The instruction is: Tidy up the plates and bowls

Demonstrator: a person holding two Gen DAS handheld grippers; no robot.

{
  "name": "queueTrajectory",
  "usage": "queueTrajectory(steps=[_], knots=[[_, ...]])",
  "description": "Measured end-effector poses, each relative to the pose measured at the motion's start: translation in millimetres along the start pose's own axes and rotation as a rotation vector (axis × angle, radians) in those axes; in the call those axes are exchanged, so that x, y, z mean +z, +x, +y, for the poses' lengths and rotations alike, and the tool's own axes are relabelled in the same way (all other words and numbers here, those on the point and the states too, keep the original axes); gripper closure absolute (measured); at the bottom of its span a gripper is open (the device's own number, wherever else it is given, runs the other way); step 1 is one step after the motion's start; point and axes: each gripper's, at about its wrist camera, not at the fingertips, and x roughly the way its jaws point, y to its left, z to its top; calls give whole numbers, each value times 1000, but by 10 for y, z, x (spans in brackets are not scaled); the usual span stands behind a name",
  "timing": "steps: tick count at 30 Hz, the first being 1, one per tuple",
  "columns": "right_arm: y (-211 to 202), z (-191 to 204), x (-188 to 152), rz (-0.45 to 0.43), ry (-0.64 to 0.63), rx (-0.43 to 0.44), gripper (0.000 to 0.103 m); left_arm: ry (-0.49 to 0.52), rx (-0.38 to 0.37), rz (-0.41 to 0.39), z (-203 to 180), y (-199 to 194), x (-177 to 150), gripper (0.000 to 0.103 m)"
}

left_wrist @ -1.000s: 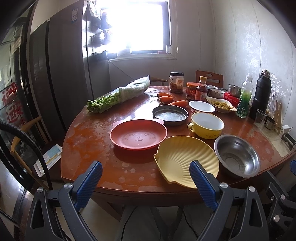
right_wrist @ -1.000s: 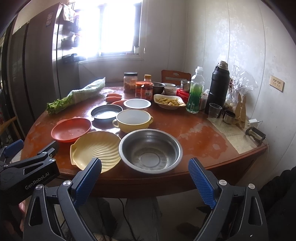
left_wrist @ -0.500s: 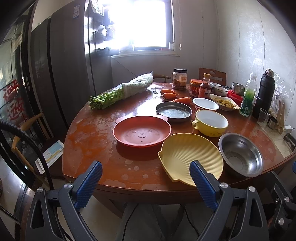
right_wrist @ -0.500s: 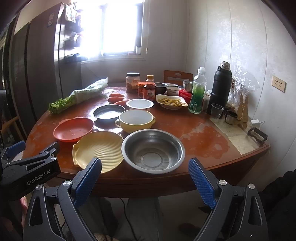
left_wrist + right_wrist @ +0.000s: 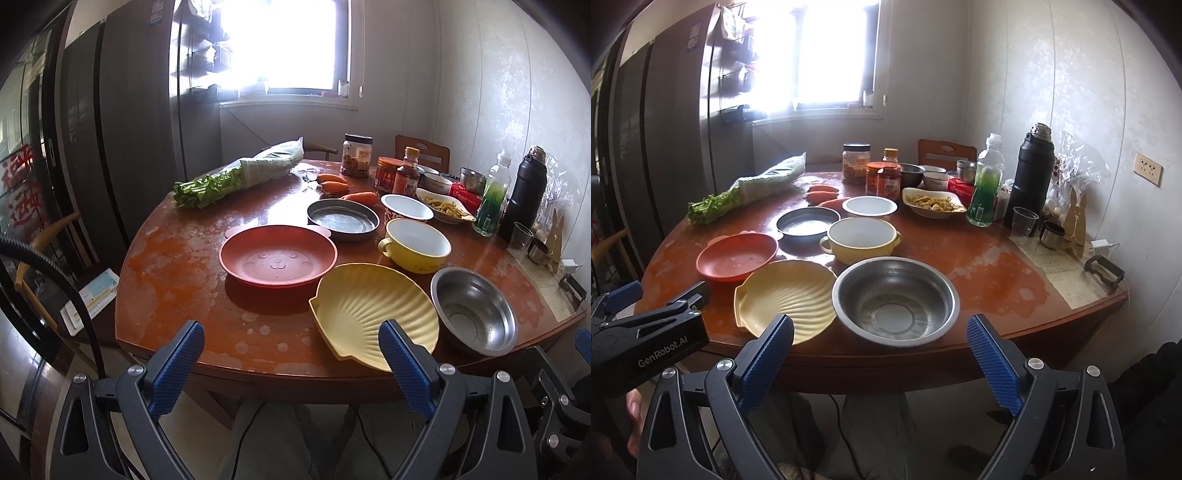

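Both the left gripper (image 5: 291, 354) and the right gripper (image 5: 881, 349) are held wide apart with nothing in them – the yellow shell plate (image 5: 373, 314) and steel bowl (image 5: 895, 299), near the table (image 5: 177, 295) edge, should be pinched by the rim.

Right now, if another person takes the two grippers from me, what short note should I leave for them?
Left gripper: open, empty, at the near table edge.
Right gripper: open, empty, before the steel bowl.
On the table, all apart: shell plate, red bear plate, yellow handled bowl, round steel dish, white bowl.
Done: nothing stacked.
Left: gather plates and bowls into stacks.
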Motion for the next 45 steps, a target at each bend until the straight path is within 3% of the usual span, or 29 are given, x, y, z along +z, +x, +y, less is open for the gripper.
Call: queueTrajectory(steps=[23, 26, 32, 36, 40, 45], knots=[[137, -19, 16, 58, 43, 81, 8, 33, -30, 17, 7, 55, 13, 7], [161, 3, 26, 67, 49, 110, 8, 54, -68, 23, 23, 65, 37, 7], [210, 72, 46, 124, 65, 248, 8, 99, -132, 56, 95, 142, 75, 7], [273, 114, 31, 172, 97, 394, 8, 106, -188, 97, 201, 279, 86, 7], [342, 211, 25, 205, 90, 390, 8, 115, -239, 142, 244, 453, 68, 8], [535, 225, -11, 268, 128, 455, 8, 191, -329, 200, 182, 658, 85, 11]])
